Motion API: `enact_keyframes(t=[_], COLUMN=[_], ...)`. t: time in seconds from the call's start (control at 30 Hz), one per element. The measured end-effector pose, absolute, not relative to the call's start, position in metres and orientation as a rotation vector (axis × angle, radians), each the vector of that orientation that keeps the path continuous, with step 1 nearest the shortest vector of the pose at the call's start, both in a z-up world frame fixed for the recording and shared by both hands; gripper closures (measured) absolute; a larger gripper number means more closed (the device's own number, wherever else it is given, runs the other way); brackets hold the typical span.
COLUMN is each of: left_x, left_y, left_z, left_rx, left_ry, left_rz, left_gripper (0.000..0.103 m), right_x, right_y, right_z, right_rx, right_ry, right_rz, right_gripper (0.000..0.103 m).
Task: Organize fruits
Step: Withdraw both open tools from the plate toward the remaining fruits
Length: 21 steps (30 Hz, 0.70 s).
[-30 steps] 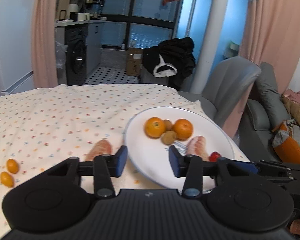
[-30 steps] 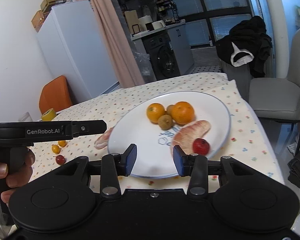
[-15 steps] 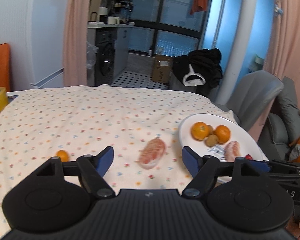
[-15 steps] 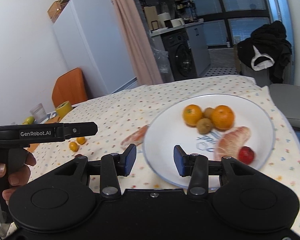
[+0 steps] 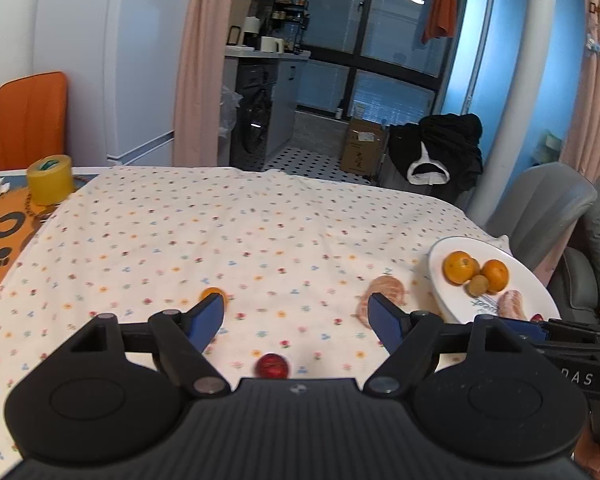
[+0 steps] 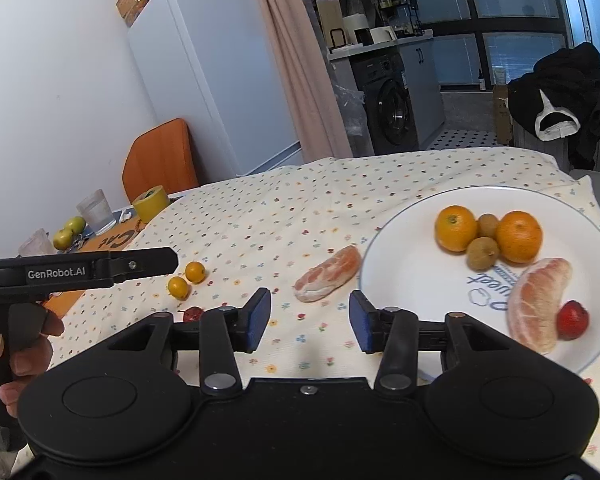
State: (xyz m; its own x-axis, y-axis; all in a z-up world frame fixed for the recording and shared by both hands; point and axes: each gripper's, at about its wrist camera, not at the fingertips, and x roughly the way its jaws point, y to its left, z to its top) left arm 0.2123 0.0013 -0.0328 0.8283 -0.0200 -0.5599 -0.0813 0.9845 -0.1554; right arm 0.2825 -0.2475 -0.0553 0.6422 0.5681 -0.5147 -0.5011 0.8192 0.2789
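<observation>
The left gripper (image 5: 296,318) is spread wide with nothing between its blue pads, hanging over the flower-dotted white tablecloth (image 5: 220,240). At the lower centre of its view a small red round fruit (image 5: 272,366) sits half hidden behind the black gripper body, and a small orange kumquat (image 5: 212,293) is partly cut off by the left pad. The right pad covers the near end of a peeled pink grapefruit segment (image 5: 384,290) lying just beside the round white plate (image 5: 436,280), whose near rim is blocked by the other tool. The right gripper (image 6: 310,320) is also open and empty; in its view the plate (image 6: 404,292) holds two oranges (image 6: 456,228), two brownish small fruits, another segment (image 6: 536,304) and a red fruit (image 6: 573,319); the printing on the plate is blurred.
</observation>
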Motion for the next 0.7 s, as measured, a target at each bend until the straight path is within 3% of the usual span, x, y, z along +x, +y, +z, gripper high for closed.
enact_keyframes(t=[0.2, 0.33, 0.7], left_x=[0.209, 0.208, 0.207], left_y=[0.020, 0.030, 0.052], left_z=[-0.038, -0.044, -0.064], left_rx=[-0.196, -0.216, -0.264], left_ry=[0.601, 0.604, 0.606], left_rz=[0.062, 0.079, 0.127], left_gripper=[0.025, 0.025, 0.025], right_x=[0.283, 0.283, 0.293], right_y=[-0.234, -0.225, -0.195], right_z=[-0.058, -0.057, -0.062], right_rx=[0.125, 0.126, 0.113], right_ry=[0.641, 0.631, 0.658], right_rz=[0.601, 0.594, 0.581], right_gripper=[0.046, 0.020, 0.015])
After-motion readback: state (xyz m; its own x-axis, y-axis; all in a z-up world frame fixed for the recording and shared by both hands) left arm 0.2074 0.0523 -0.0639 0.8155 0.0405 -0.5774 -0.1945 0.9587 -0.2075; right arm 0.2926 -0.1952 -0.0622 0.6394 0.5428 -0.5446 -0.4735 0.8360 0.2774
